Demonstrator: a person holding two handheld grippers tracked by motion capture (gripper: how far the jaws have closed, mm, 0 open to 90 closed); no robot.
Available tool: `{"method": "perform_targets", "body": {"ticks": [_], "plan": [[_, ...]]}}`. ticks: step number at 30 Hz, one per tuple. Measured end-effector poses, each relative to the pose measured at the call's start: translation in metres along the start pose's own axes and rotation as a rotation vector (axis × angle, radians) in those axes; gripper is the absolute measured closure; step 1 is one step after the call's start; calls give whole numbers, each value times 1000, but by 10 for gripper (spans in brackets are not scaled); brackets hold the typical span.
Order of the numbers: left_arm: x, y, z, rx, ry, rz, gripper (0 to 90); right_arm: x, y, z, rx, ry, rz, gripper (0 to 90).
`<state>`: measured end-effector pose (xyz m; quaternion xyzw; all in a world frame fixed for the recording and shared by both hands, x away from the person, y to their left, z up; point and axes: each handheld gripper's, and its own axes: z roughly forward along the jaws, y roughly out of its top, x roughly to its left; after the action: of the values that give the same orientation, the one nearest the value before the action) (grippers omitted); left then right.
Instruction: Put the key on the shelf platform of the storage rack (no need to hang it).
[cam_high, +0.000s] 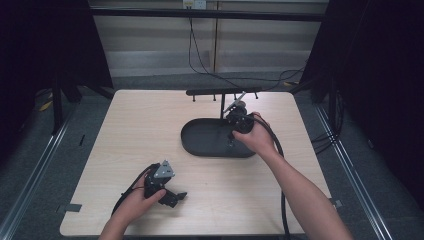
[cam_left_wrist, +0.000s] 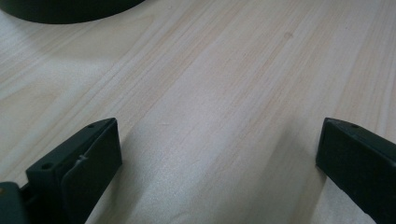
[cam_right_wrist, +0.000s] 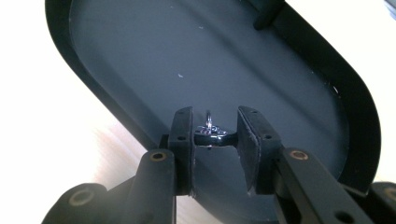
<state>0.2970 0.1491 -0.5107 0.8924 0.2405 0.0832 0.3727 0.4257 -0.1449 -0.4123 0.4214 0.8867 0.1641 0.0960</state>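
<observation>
Right tongs (cam_right_wrist: 214, 135) pinch a small shiny metal piece (cam_right_wrist: 210, 129) above the matte black oval tray (cam_right_wrist: 140, 56), whose raised rim curves smoothly. Left tongs (cam_left_wrist: 219, 154) stand spread, empty, low over the pale wood-grain table (cam_left_wrist: 224, 70).

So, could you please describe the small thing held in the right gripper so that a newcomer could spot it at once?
Start at the light wooden table and find the black oval tray at its far middle. Just above the tray's near edge, the right gripper is shut on a small shiny metal piece. It is the one glinting silver thing there, with a tiny loop standing up from it.
</observation>
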Motion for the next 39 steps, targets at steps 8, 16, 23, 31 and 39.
{"method": "perform_targets", "body": {"ticks": [8,16,23,31,39], "plan": [[0,0,0,0,0,0,0,1,0,11,8,-15,5,683],[0,0,0,-1,-2,-3,0,-2,-5,14,8,17,25,683],[0,0,0,1,0,-3,0,-4,-10,13,31,29,22,683],[-1,0,0,1,1,-2,0,-4,-16,25,64,22,19,683],[-1,0,0,0,2,-3,0,-5,-14,29,51,16,17,683]]}}
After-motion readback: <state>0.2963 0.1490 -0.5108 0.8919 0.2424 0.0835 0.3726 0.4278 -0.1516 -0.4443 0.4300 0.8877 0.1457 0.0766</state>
